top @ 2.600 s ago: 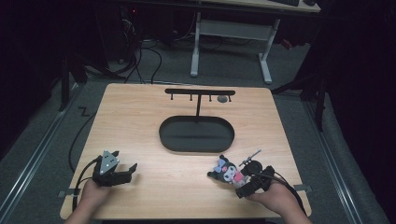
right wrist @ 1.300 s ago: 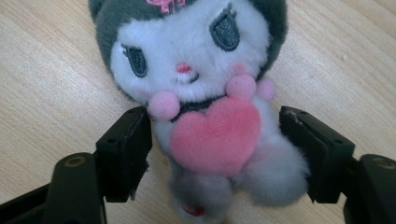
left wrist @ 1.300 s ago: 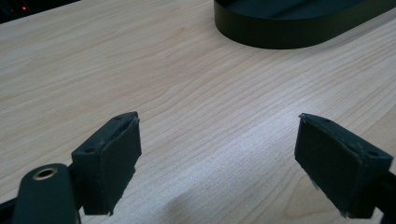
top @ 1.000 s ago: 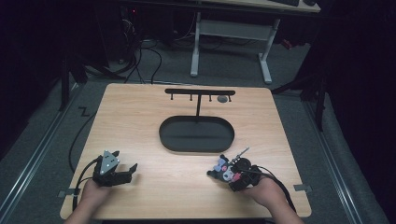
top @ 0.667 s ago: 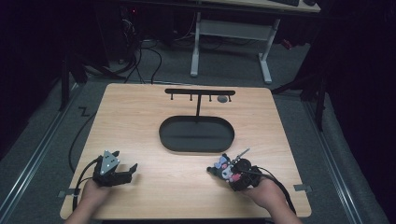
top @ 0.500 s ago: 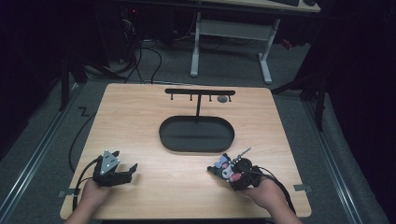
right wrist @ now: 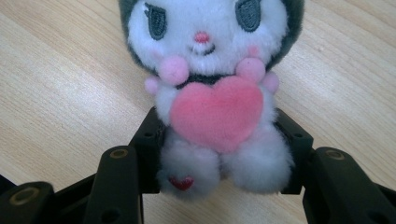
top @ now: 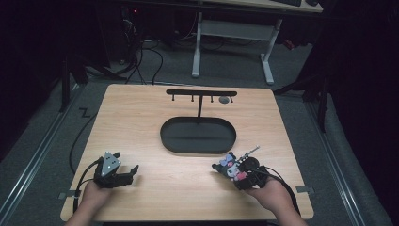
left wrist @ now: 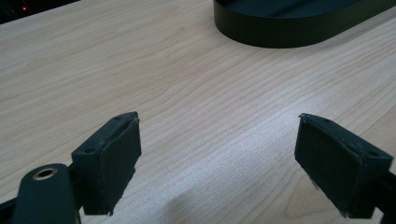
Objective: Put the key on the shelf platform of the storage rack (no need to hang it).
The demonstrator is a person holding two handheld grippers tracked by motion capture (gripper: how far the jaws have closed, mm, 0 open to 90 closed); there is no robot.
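Both jaws of the right hand-held gripper (right wrist: pixel 219 186) pinch the plush toy (right wrist: pixel 212 93).

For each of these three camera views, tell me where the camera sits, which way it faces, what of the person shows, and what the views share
High view: above the person's side, facing forward and down on the table; both hands, left gripper and right gripper show.
Left gripper view: rides the left gripper, looking low across bare wood to the black oval tray; its jaws stand apart.
Right gripper view: rides the right gripper, looking at the plush toy between its jaws.
Shared: tray in the high and left gripper views; toy in the high and right gripper views.
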